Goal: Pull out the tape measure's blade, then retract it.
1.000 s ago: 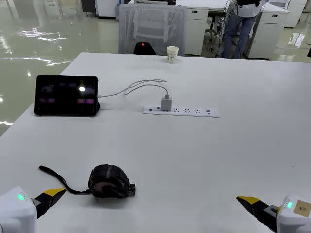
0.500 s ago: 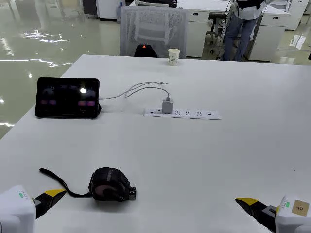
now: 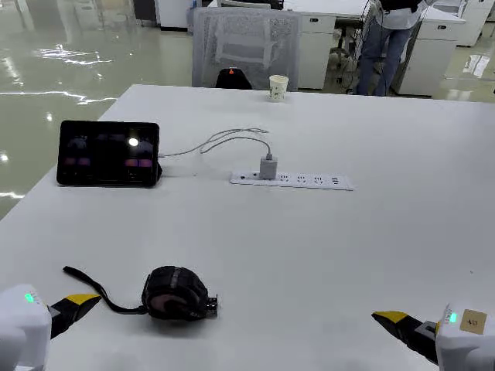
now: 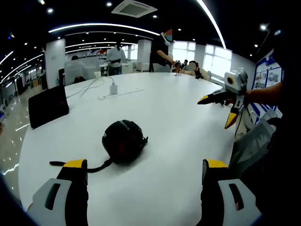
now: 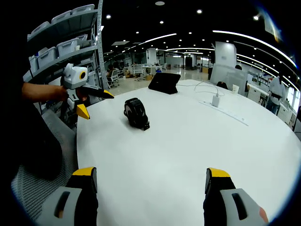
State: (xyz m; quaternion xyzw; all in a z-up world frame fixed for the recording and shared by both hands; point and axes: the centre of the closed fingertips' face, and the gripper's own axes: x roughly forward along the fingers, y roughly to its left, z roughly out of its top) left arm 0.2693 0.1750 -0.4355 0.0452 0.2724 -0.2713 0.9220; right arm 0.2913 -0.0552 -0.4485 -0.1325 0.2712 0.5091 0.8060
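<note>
The tape (image 3: 176,294) lies on its side at the near left of the bench (image 3: 309,255), blade fully in, nothing touching it. It runs left to right across the person: the strap (image 3: 93,284) trails off toward the left gripper (image 4: 145,165), and the hook (image 3: 210,300) at the blade mouth faces the right gripper (image 5: 151,173).

The left gripper is much the nearer. In the left gripper view the tape sits just ahead of its jaws and a little left of centre, with the strap end lying close to the left jaw. The right gripper is well apart from the tape, across a bare stretch of bench, with the hook turned its way.

Both pairs of jaws stand wide and hold nothing. Each gripper hovers low at the near edge, angled inward toward the tape.

The likely split is for the left to pin the case while the right comes across for the hook. Neither has been done yet.
</note>
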